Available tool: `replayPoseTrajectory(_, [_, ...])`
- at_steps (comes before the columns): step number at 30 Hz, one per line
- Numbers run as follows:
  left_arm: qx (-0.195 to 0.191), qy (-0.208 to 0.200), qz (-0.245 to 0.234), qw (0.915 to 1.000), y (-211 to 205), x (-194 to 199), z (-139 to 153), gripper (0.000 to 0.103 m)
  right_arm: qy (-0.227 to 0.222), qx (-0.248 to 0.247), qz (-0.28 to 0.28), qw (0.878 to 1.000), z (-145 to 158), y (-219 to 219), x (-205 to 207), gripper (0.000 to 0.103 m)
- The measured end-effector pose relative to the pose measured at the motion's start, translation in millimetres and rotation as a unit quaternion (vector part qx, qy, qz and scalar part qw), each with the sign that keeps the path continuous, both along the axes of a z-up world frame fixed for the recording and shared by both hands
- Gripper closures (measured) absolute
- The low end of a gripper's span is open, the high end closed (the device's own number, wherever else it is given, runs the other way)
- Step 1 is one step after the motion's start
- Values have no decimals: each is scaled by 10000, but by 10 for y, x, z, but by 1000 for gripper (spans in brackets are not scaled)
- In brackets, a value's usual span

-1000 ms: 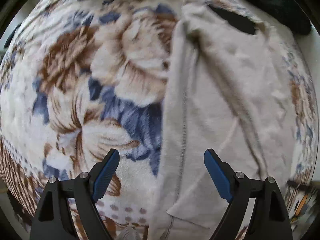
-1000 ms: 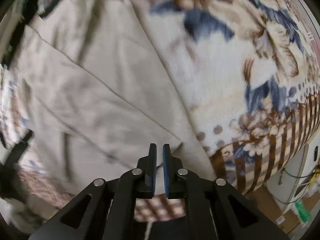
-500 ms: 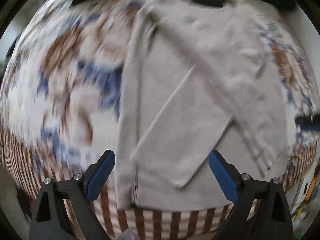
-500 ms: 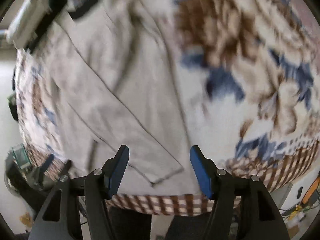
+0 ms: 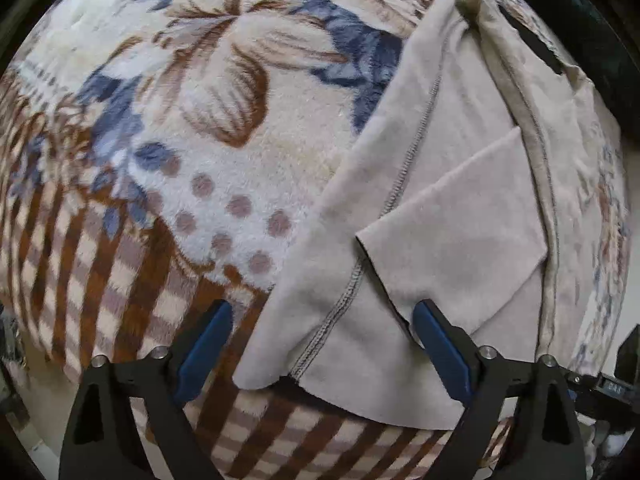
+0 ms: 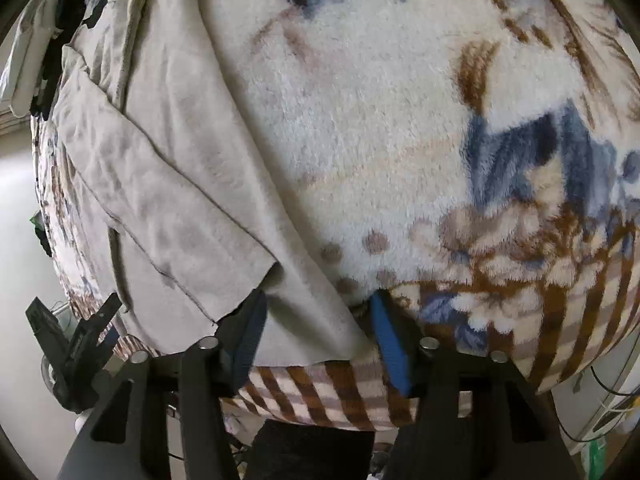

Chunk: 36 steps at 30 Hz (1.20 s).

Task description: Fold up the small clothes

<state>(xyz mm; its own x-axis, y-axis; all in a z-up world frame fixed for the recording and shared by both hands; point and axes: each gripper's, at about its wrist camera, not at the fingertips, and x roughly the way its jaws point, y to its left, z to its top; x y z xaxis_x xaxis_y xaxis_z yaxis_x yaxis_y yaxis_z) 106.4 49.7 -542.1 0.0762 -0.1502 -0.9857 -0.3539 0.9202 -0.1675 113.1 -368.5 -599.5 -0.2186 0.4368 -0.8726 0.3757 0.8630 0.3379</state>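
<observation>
A beige garment (image 5: 460, 208) lies flat on a floral fleece blanket (image 5: 208, 128), with a folded flap on top of it. My left gripper (image 5: 320, 344) is open, its jaws on either side of the garment's near left corner by the hem. In the right wrist view the same garment (image 6: 168, 184) runs along the left side. My right gripper (image 6: 316, 340) is open, its jaws straddling the garment's near right corner at the blanket's front edge. Neither gripper holds cloth.
The blanket (image 6: 440, 140) has a brown striped border that drops off at the near edge. The other gripper (image 6: 76, 344) shows at the lower left of the right wrist view. Dark cloth (image 5: 576, 20) lies at the far right. Floor and cables are beyond the edge.
My right gripper went from shut to open and let go of the flap. Both grippers moved back to the garment's near hem corners. The folded flap now lies flat.
</observation>
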Motion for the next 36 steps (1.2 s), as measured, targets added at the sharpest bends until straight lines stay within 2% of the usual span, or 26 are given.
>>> replayPoseTrajectory(2, [-46,-84,-183,9998,43,-10,-1,29,-21,49,-63,10000,2,-10,-30,48])
replayPoseTrajectory(3, [-109,-109,-253,9996,43,-41,8,39,-34,66,-120,9999,-13,-11,-70,52])
replayPoseTrajectory(8, [-561,-5,-622,9965,85,-190,9,40,12,-39,-247,9997,11,-31,-215,55])
replayPoseTrajectory(11, [-859,-67,-611,9944,226,-264,-14,41,44,-77,-463,9989,-39,108,-237,55])
replayPoseTrajectory(13, [-1035,-83,-530,9932,354,-303,-45,45,20,-59,-631,9980,-49,79,-300,55])
replayPoseTrajectory(15, [-1085,-89,-501,9928,472,-311,-60,66,-12,-79,-723,9973,-50,60,-339,58])
replayPoseTrajectory(16, [-1099,-93,-534,9925,515,-314,-74,72,-36,-150,-733,9972,-31,43,-361,62])
replayPoseTrajectory(18, [-1112,-98,-633,9917,578,-315,-78,97,-64,-226,-711,9972,-16,70,-408,83])
replayPoseTrajectory(20, [-1147,-160,-715,9907,574,-319,22,98,-108,-221,-713,9972,16,96,-438,93])
replayPoseTrajectory(22, [-1235,-229,-757,9892,600,-340,124,99,-212,-237,-739,9968,83,227,-439,97])
replayPoseTrajectory(31, [-1854,-547,-293,9807,888,-73,698,99,-752,-185,-1089,9910,692,180,-379,98])
replayPoseTrajectory(36, [-1911,-849,-310,9774,901,338,918,99,-1137,-77,-1290,9851,1021,43,-132,98])
